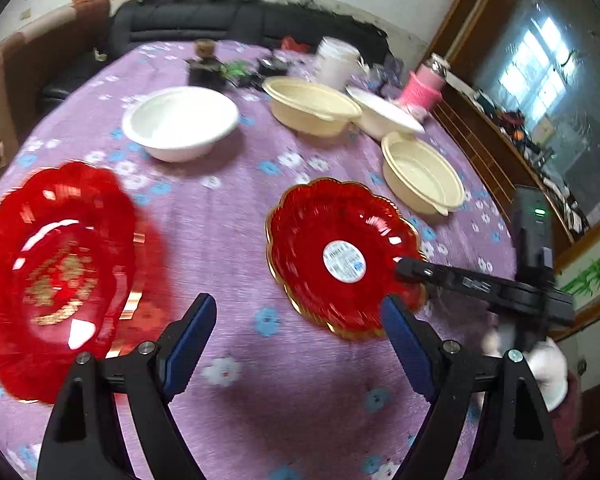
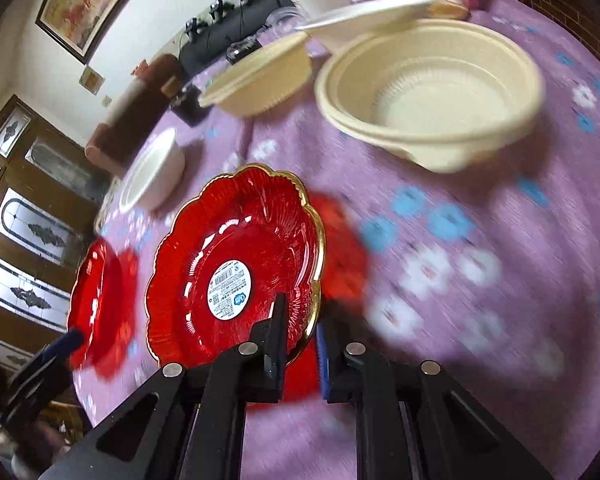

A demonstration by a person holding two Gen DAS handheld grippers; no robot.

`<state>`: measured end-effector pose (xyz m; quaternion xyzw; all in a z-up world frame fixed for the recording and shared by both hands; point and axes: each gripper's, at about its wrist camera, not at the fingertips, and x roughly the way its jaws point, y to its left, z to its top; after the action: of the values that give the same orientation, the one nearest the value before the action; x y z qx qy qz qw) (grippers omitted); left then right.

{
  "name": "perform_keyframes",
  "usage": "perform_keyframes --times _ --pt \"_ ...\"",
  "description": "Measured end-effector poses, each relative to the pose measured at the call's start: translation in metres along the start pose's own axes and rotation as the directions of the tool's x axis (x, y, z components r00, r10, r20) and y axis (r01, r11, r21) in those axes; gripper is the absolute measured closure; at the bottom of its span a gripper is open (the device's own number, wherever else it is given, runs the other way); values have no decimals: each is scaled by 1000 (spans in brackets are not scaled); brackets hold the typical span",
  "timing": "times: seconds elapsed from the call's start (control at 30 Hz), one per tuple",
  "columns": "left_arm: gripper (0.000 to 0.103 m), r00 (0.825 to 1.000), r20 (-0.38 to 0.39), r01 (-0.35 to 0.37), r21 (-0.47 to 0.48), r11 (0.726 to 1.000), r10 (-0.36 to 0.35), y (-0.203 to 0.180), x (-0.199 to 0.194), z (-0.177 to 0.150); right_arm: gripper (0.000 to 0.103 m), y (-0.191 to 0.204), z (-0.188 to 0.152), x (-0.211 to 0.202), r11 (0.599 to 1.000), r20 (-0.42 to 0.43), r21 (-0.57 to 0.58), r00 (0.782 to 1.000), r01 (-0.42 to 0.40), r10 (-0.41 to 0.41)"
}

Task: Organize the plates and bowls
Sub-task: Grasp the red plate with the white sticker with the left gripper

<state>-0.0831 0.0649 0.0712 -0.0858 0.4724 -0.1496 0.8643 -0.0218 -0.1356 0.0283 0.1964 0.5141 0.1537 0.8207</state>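
Observation:
Two red scalloped plates lie on the purple flowered tablecloth (image 1: 236, 208). One has a gold pattern (image 1: 56, 272) and sits at the left. The other, gold-rimmed with a white sticker (image 1: 332, 240) (image 2: 236, 248), is tilted, and my right gripper (image 2: 300, 316) (image 1: 404, 270) is shut on its near rim. My left gripper (image 1: 296, 304) stands open above the cloth between the two plates, holding nothing. Farther back are a white bowl (image 1: 180, 120), two cream bowls (image 1: 312, 106) (image 1: 420, 172) and another white bowl (image 1: 384, 114). The right wrist view shows the nearest cream bowl (image 2: 432, 88) just beyond the held plate.
A pink-wrapped bottle (image 1: 424, 88), a white tub (image 1: 336, 62) and small dark items (image 1: 208, 68) stand at the table's far side. A dark sofa (image 1: 220, 20) lies behind it, a wooden cabinet (image 1: 500, 152) to the right. A gloved hand (image 1: 544, 372) holds the right gripper.

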Motion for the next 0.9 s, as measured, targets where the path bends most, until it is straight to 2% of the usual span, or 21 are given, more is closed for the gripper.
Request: perform_keyframes --times 0.3,0.37,0.43,0.5,0.53,0.6,0.67,0.77,0.9 --pt "20 991 -126 35 15 999 -33 -23 76 11 89 -25 -22 -26 999 -9 -9 999 43 -43" --pt "28 989 -145 34 4 999 -33 -25 89 15 89 -26 -22 -29 999 15 0 999 48 -48" --pt "34 990 -136 37 10 999 -36 -29 90 20 88 -23 -22 -28 998 31 -2 998 58 -58" --pt "45 987 -150 55 10 998 -53 -33 94 22 88 -21 -22 -28 997 42 -4 996 77 -77" --pt "50 987 -153 45 21 999 -42 -36 95 20 88 -20 -23 -27 997 48 -5 996 82 -82" --pt "52 991 -137 9 60 998 -1 -44 96 17 85 -19 -23 -24 996 56 3 995 88 -88" --pt "65 991 -131 -11 72 997 21 -44 96 15 86 -18 -23 -25 994 69 -1 991 111 -110" --pt "70 993 -117 14 21 1000 -12 -32 82 15 89 -15 -25 -31 992 86 -6 988 129 -128" --pt "70 999 -33 27 -3 1000 -27 -22 45 14 90 1 -25 -45 995 120 -25 988 97 -93"
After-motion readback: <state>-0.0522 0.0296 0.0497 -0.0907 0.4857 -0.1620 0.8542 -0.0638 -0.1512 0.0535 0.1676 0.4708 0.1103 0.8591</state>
